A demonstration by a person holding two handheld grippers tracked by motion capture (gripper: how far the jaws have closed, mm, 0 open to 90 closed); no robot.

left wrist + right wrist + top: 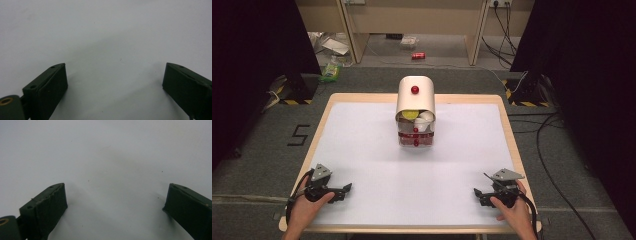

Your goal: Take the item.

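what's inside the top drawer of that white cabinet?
In the white cabinet, the open top drawer shows something yellow-green and white pieces. Its back part is covered by the cabinet's top; the lower red-knobbed drawers' contents can't be made out.

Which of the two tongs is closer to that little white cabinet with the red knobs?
Left, but only slightly. The left tongs rest at the near left of the cabinet; the right tongs rest at its near right. Both are open, well short of it.
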